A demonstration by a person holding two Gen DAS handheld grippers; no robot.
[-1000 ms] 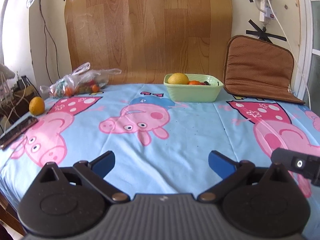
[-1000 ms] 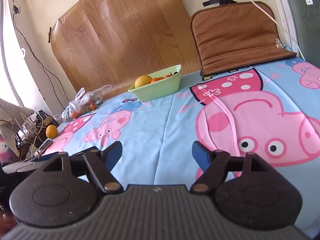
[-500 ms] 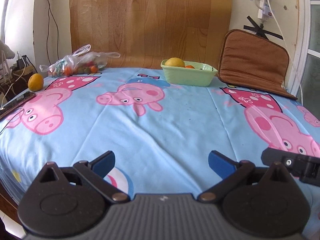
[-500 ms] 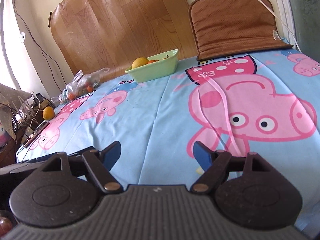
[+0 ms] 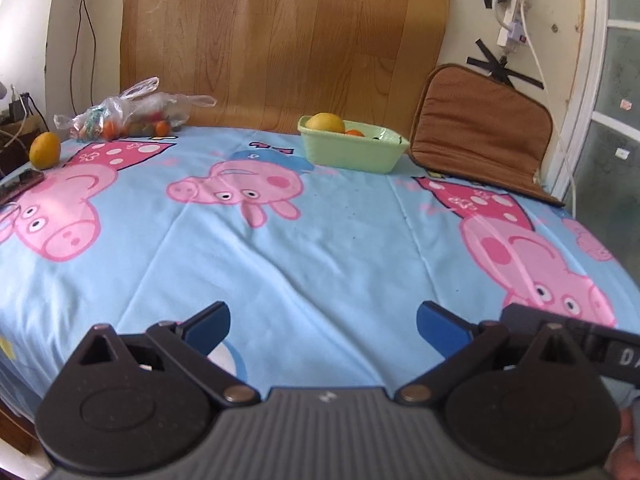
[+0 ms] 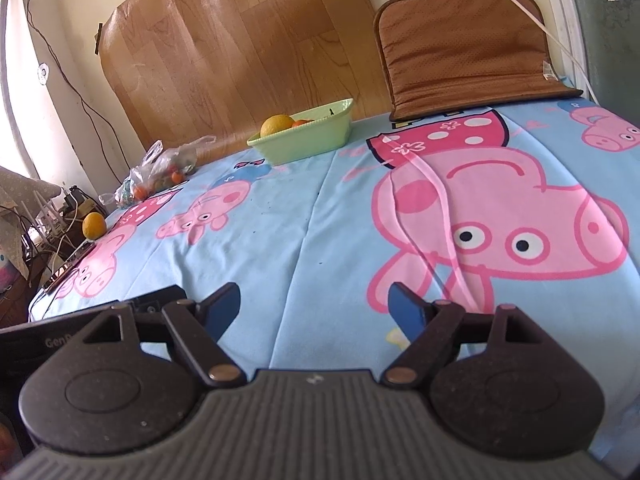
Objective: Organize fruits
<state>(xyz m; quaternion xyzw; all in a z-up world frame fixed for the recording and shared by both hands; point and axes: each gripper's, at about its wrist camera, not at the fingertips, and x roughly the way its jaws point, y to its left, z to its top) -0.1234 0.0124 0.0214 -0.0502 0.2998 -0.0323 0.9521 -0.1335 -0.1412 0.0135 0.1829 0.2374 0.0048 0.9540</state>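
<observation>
Black tongs (image 5: 323,326) with blue pads (image 5: 210,327)

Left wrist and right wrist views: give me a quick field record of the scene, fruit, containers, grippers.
surface: cartoon-pig sheet
bowl: green, far side, by the wood panel
bowl contents: a yellow fruit, something orange beside it
bag: clear plastic, far left, small orange and green fruit inside
loose fruit: yellow-orange, left edge, apart from the bag
cushion: brown, right of the bowl
left gripper: open, nothing between the jaws
right gripper: open, jaws just opening, nothing between them
</observation>
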